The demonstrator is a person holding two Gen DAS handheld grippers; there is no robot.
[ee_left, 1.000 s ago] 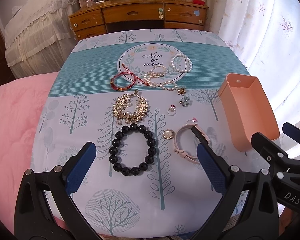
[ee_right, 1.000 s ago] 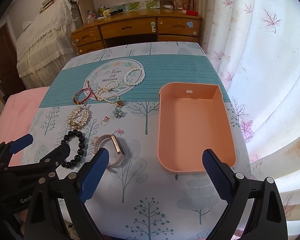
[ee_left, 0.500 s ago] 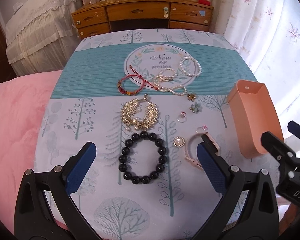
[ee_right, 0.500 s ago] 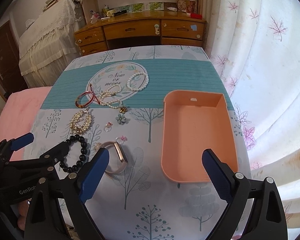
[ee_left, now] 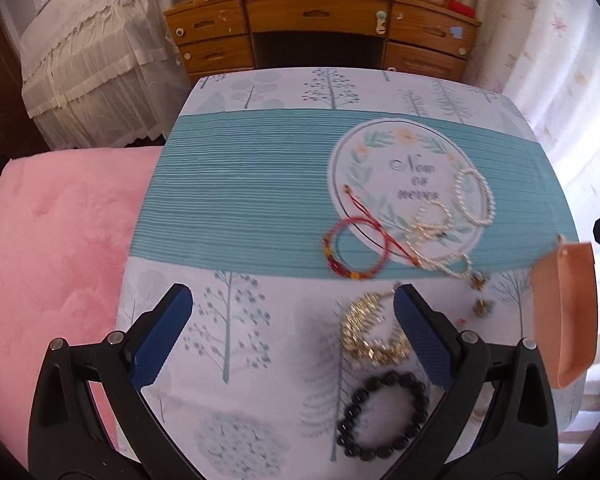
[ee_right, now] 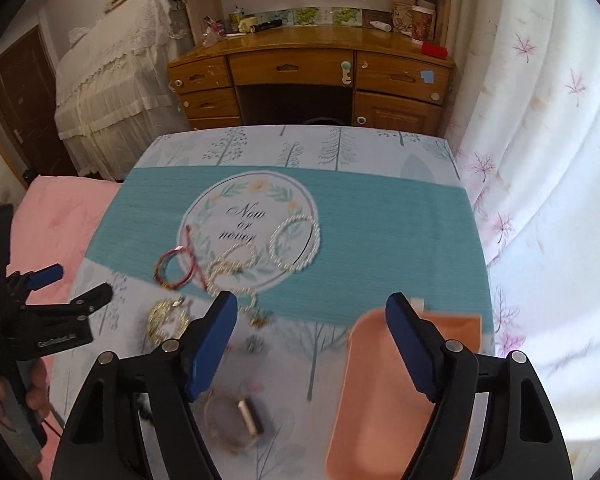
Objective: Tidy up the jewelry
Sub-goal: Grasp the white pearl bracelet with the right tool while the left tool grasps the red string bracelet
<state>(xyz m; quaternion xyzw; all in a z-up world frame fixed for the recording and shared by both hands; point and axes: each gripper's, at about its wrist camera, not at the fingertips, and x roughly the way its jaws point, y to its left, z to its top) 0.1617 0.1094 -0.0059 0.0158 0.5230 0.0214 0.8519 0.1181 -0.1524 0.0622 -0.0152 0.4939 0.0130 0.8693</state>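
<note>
Jewelry lies loose on the tree-print tablecloth (ee_left: 260, 184): a black bead bracelet (ee_left: 382, 414), a gold leaf necklace (ee_left: 370, 332), a red cord bracelet (ee_left: 354, 250), pearl strands (ee_left: 440, 236) and a pearl ring bracelet (ee_left: 474, 196). An empty peach tray (ee_right: 384, 400) sits at the right. A pink watch (ee_right: 240, 420) lies blurred under my right gripper (ee_right: 312, 344). Both grippers are open and empty. My left gripper (ee_left: 292, 336) hovers left of the gold necklace; it also shows in the right wrist view (ee_right: 76, 284).
A wooden desk (ee_right: 312, 76) stands beyond the table's far edge. A pink blanket (ee_left: 52, 248) lies at the left and a white curtain (ee_right: 548, 160) hangs at the right. Small charms and a ring (ee_left: 480, 304) lie near the tray.
Both views have tilted up and swung; the jewelry has slid down and right in the left view. The right gripper has moved forward over the watch and tray. Jaws stay open.
</note>
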